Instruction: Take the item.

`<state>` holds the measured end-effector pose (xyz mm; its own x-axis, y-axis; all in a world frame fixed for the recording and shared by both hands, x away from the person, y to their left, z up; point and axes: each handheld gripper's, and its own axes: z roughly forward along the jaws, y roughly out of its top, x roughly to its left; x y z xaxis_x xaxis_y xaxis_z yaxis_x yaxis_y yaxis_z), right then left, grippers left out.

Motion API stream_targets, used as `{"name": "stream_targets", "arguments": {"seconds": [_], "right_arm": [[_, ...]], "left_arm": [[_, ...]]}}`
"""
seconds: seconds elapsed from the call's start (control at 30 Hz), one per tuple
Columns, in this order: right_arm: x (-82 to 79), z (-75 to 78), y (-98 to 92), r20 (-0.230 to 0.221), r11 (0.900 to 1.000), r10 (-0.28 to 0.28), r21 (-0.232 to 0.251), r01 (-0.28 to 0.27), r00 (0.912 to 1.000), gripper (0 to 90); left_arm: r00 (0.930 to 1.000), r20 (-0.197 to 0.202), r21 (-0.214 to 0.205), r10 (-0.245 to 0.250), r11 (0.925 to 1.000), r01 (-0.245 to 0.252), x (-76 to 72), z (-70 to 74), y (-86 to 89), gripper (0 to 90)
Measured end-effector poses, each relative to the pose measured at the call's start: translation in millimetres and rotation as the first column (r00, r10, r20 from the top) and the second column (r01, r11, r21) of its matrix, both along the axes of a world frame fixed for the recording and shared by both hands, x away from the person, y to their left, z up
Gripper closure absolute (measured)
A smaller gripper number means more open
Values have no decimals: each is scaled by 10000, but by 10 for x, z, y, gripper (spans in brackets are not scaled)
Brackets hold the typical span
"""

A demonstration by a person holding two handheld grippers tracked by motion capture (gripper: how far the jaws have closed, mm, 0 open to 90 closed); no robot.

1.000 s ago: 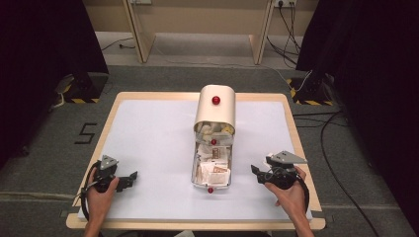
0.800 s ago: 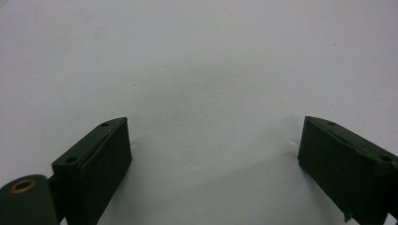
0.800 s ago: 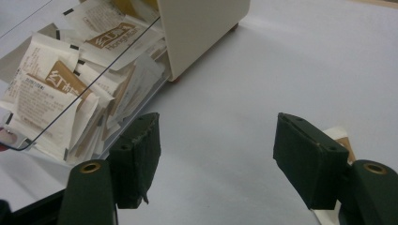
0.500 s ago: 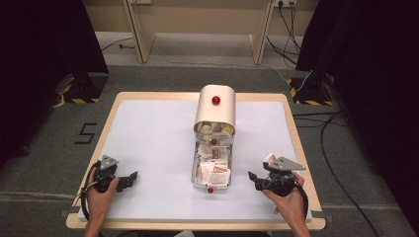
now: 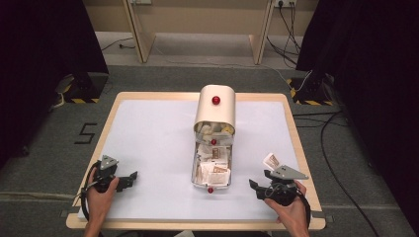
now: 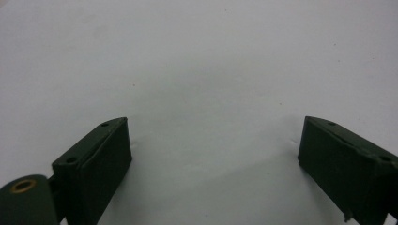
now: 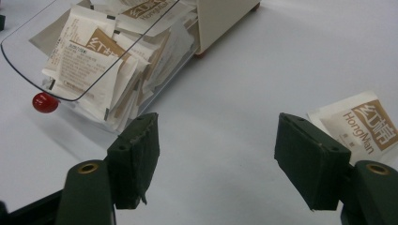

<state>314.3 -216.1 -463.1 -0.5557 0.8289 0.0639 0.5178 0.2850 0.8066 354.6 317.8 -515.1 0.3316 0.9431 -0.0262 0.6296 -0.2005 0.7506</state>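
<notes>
My fingers (image 7: 216,159) are spread and empty, one sachet (image 7: 359,124) lying just right, the box (image 7: 94,61) apparently still full.

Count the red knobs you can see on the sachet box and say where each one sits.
3: one on the cream lid, one mid-box at the lid's edge, one at the clear drawer's front. Others may be hidden.

A white-topped table (image 5: 148,138) with a wooden rim stands on grey carpet (image 5: 44,163); black curtains (image 5: 44,44) hang on both sides, cables (image 5: 336,148) trail at right, and a "5" (image 5: 85,132) marks the floor
</notes>
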Motion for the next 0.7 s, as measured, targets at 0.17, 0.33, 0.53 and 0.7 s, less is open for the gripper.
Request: {"name": "stream_targets", "arguments": {"seconds": [0.17,0.33,0.53,0.7], "right_arm": [[-59,-14,-10,-72,10000,32,31,-32,10000,314],[-109,-31,-33,-135,9999,103,-8,-104,9999,324],[-165,-56,-58,-264,9999,122,-61,-124,9996,326],[-209,-79,-86,-324,9999,79,-78,-82,9994,326]], "left_arm": [[10000,0,1,-1,10000,1,0,0,0,90],[10000,-2,4,-3,10000,3,0,0,0,90],[10000,-1,4,-2,10000,2,0,0,0,90],[10000,1,1,1,10000,-1,0,0,0,90]]}}
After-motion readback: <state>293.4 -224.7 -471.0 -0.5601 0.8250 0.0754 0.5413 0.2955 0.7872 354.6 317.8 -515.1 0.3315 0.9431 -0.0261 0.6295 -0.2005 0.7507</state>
